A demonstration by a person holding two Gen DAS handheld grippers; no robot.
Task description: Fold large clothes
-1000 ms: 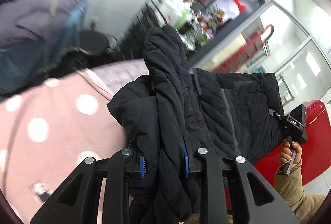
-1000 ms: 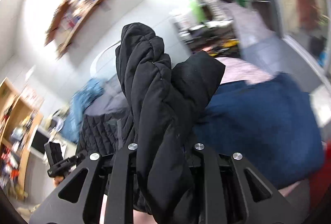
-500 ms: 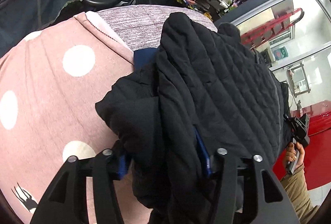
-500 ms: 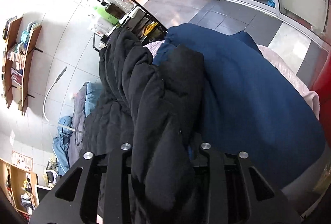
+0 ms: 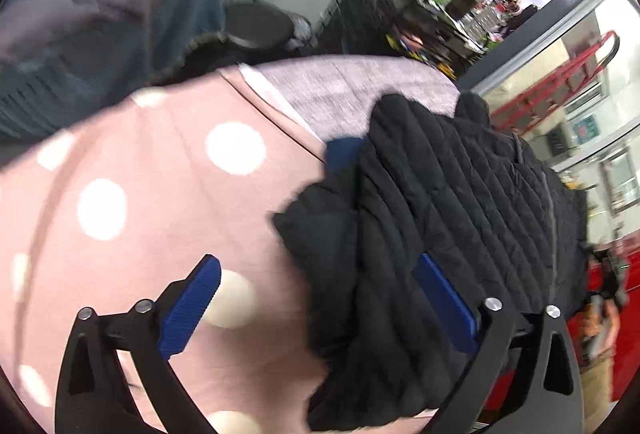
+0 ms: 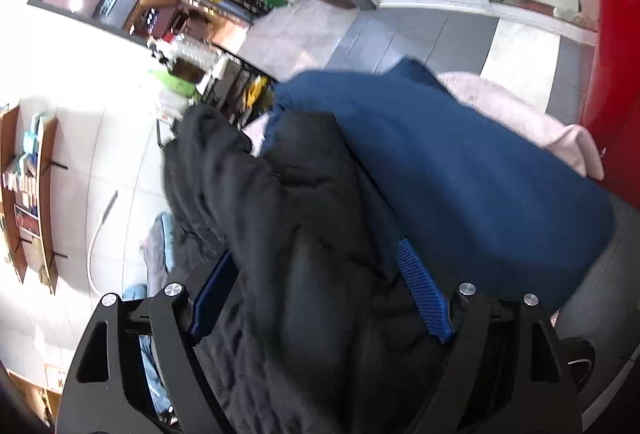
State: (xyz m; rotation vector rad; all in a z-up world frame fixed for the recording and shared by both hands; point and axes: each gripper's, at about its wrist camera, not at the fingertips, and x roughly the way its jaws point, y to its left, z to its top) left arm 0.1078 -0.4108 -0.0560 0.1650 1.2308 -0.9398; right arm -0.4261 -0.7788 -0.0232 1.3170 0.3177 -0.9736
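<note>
Left tool [image 5: 318,298] released, blue pads spread wide, black quilted jacket [image 5: 448,234] lying loose between them, centre-right of frame, on pink polka-dot blanket [image 5: 132,185]. Right tool [image 6: 320,298] also released, pads apart, jacket [image 6: 288,234] bunched between, lower centre, beside navy garment [image 6: 460,169].

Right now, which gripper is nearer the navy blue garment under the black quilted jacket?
Right. The right gripper is open astride the black quilted jacket, its right finger beside the navy blue garment. The left gripper, also open, sits farther from it.
</note>
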